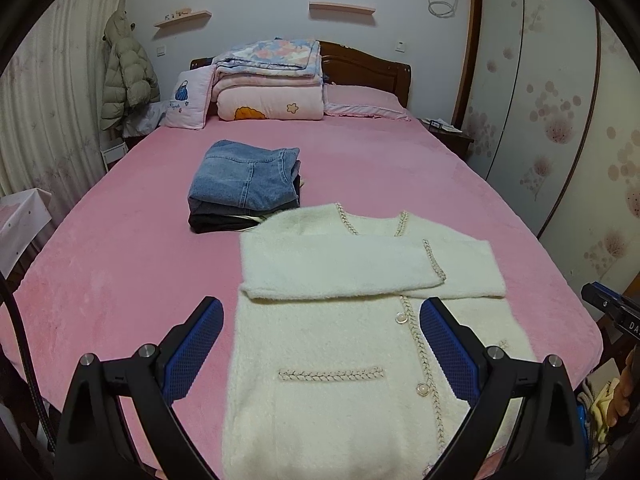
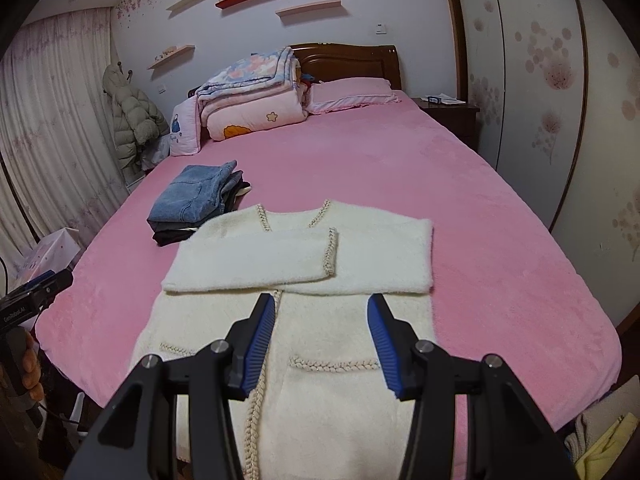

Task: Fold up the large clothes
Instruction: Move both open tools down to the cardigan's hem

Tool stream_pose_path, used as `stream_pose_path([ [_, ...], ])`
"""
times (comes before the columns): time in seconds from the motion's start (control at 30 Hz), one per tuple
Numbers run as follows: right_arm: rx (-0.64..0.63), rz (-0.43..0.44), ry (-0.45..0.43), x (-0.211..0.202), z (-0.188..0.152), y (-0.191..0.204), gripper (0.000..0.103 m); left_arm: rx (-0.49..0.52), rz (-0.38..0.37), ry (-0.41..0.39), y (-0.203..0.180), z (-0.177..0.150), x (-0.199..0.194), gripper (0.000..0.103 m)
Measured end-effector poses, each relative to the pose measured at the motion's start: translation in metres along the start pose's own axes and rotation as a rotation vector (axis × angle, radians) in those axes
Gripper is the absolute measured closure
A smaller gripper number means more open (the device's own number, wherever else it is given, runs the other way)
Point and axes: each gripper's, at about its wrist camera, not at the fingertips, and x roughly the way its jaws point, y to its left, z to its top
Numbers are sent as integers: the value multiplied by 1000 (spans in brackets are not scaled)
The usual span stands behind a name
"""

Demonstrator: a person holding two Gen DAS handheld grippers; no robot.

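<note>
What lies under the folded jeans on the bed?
Under the folded jeans sit a grey garment and a black garment, only their edges visible. What those pieces are stays hidden.

I see through two fisheye cameras, one on each gripper, both looking forward along the fingers from the foot of the bed (image 1: 120,248) towards the headboard (image 1: 360,64). My left view sits low and close over the cardigan (image 1: 340,360), its left edge running between the blue pads (image 1: 192,352). My right view hangs a little higher over the same cardigan (image 2: 320,400), angled slightly leftward. Both views share the cardigan, the folded jeans (image 1: 244,180), the stacked quilts (image 2: 248,92) and the wardrobe (image 2: 560,80). Each view catches the other gripper at its edge: the right gripper (image 1: 612,312) in mine left, the left gripper (image 2: 36,300) in mine right.
</note>
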Motion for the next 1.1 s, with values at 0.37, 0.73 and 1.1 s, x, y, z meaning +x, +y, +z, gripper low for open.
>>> stream_pose_path([
  [0.37, -49, 5, -125, -37, -17, 12, 55, 4, 3, -24, 3, -31, -22, 5],
  [0.73, -100, 6, 34, -1, -82, -15, 54, -56, 29, 156, 54, -128, 36, 5],
  [1.1, -97, -59, 209, 46, -131, -53, 54, -104, 50, 350, 95, -194, 103, 6],
])
